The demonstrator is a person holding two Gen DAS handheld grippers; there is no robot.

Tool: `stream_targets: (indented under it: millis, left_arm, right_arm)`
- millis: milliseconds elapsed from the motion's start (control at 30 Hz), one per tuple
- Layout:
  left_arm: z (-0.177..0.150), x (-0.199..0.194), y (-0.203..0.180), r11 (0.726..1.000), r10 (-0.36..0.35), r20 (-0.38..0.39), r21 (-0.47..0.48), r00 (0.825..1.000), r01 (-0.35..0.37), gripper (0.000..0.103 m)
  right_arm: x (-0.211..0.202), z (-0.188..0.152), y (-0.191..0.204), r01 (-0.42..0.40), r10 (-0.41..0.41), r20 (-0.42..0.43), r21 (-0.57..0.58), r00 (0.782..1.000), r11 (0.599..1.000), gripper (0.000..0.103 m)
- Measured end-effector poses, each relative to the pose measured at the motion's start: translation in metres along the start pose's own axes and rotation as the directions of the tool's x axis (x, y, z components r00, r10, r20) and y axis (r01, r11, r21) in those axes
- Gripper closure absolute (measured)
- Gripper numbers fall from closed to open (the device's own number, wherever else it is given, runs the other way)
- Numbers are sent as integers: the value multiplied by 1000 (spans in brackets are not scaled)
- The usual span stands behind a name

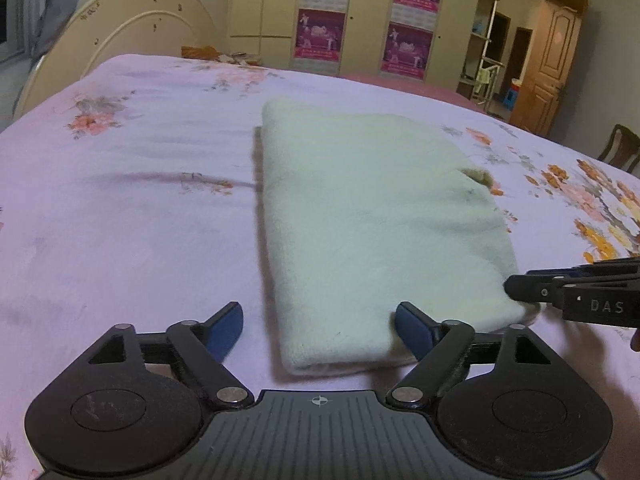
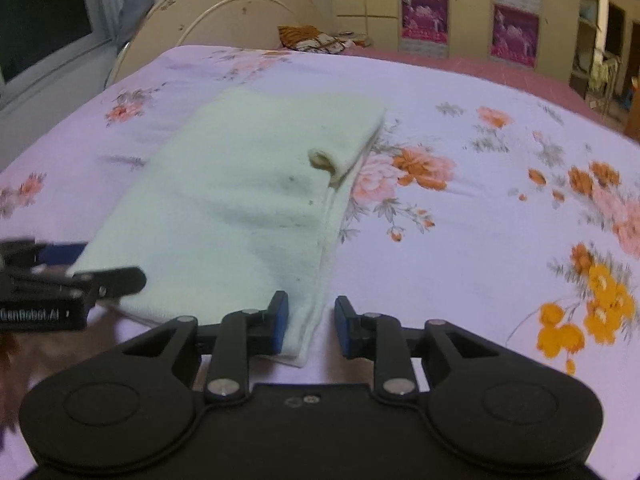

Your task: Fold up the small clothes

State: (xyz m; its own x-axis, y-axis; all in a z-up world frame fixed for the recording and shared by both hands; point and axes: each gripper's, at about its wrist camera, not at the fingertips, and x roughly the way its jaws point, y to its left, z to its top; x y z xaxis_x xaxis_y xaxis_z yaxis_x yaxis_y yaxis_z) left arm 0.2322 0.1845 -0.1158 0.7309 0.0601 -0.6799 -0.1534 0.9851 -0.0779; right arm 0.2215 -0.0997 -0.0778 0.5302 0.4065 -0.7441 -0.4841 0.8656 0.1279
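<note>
In the left wrist view, the pale folded garment (image 1: 372, 232) lies as a long rectangle on the flowered bedsheet (image 1: 132, 216), running from the near edge of the bed away toward the headboard (image 1: 132, 36), roughly midway across the mattress. The left gripper (image 1: 319, 330) has its jaws spread wide and holds nothing: one blue pad sits on bare sheet beside the garment's near left corner, the other over the cloth itself, so that corner falls between them, unpinched. That straddle reads as a line-up for taking the near hem, likely to bring it over toward the far end. At the right edge of this view the right gripper (image 1: 520, 288) reaches the garment's near right corner, its tip against or just over the cloth; which of the two cannot be told from here. In the right wrist view, the garment's (image 2: 236, 208) layered side edge runs down between the right gripper's (image 2: 311, 324) pads, which stand a narrow gap apart without squeezing; the left pad overlaps the cloth and the other rests over bare sheet (image 2: 480, 220). A small rolled tab (image 2: 322, 160) pokes up from the upper layer partway along that edge. The left gripper (image 2: 120, 280) shows at the left, over the opposite near corner, so both tools bracket the near hem, presumably to lift it evenly.
</note>
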Motion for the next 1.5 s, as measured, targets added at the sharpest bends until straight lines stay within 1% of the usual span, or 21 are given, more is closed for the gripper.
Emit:
stream_targets:
  millis: [67, 167, 233, 333, 433, 533, 733, 933, 1033, 1100, 1200, 1267, 1500]
  left_arm:
    - [0, 1, -5, 1000, 24, 4, 8, 1000, -24, 14]
    - [-1, 4, -5, 999, 47, 8, 0, 999, -47, 5]
    - [-1, 6, -3, 999, 52, 6, -12, 999, -52, 1]
    - [0, 8, -2, 999, 50, 3, -6, 999, -50, 0]
    - [1, 8, -1, 999, 47, 2, 0, 999, -47, 0]
    - [1, 7, -2, 999, 53, 2, 7, 999, -53, 0]
    - [2, 6, -4, 998, 56, 0, 21, 998, -56, 0]
    - [1, 7, -5, 998, 57, 3, 24, 998, -57, 0]
    - [7, 6, -5, 998, 55, -28, 23, 998, -55, 0]
    - [12, -3, -6, 998, 56, -35, 30, 998, -55, 0]
    - [11, -33, -12, 998, 25, 11, 59, 1000, -26, 0]
    - [7, -55, -14, 998, 20, 32, 66, 999, -22, 0]
    - [-14, -138, -16, 998, -35, 110, 54, 993, 30, 0]
  right_arm:
    - [-1, -2, -2, 5, -5, 4, 15, 1000, 1000, 77]
    - [-1, -4, -1, 21, -21, 8, 17, 1000, 1000, 73]
    - [-1, -4, -2, 34, -34, 8, 18, 999, 999, 62]
    - [-1, -5, -9, 41, -42, 8, 33, 999, 999, 48]
    - [0, -5, -11, 46, -46, 8, 32, 999, 998, 43]
    - [-1, -5, -10, 57, -57, 4, 30, 998, 998, 41]
    - [1, -5, -12, 96, -95, -14, 42, 995, 995, 23]
    - [3, -7, -15, 123, -123, -13, 50, 992, 991, 11]
    - [2, -6, -17, 126, -125, -20, 60, 992, 990, 11]
    - [-5, -4, -16, 127, -126, -23, 75, 992, 989, 13]
    - [-37, -7, -7, 103, -107, 48, 85, 993, 991, 14]
    - [-59, -11, 1, 107, -114, 77, 90, 990, 990, 14]
    - [-143, -32, 35, 128, -147, 170, 115, 974, 985, 14]
